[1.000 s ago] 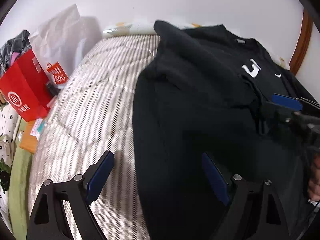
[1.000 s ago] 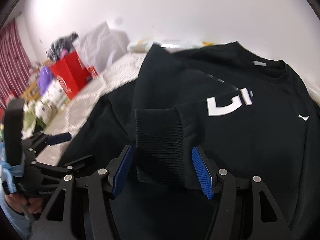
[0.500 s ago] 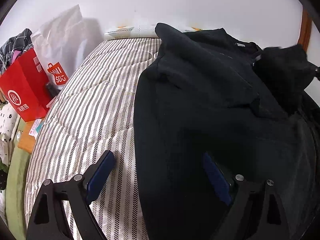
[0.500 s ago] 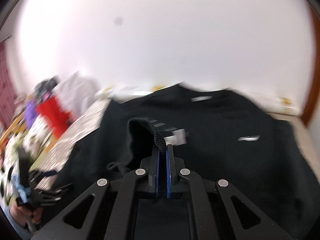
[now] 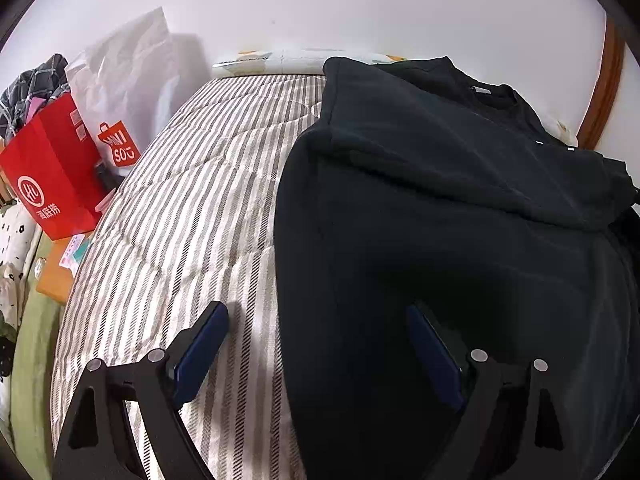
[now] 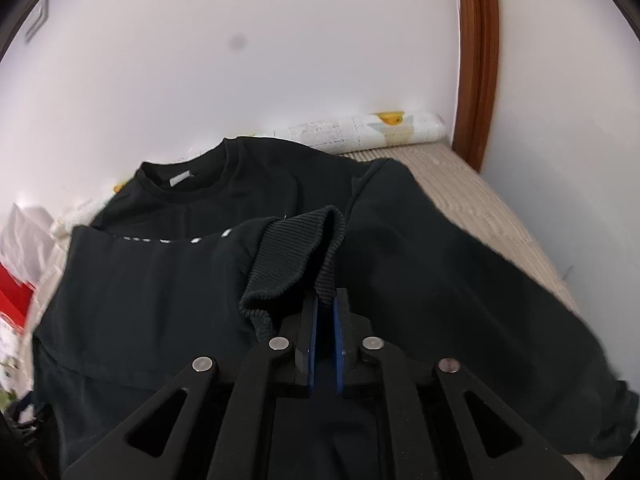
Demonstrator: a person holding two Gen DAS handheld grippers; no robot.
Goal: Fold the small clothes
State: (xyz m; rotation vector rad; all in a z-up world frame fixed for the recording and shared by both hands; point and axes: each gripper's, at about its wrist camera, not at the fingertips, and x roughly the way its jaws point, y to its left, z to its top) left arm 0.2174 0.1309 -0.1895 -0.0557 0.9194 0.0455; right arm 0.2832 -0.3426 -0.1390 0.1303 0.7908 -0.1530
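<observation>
Sweatshirt: I saw it flat on the striped bed, collar away from my grippers, long axis toward the wall.
Right gripper: I had it clamped on the ribbed cuff; its jaws had just eased slightly.
Left gripper: I held it spread wide, straddling the sweatshirt's edge.

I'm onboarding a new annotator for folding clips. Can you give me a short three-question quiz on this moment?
1. True or false: the right gripper pinches the ribbed cuff of the black sweatshirt.
2. The left gripper is: A) shut on the hem, B) open, one finger over the striped bedcover, C) out of view.
3. What colour is the shopping bag beside the bed?

Key: 1 true; 2 B; 3 red.
</observation>
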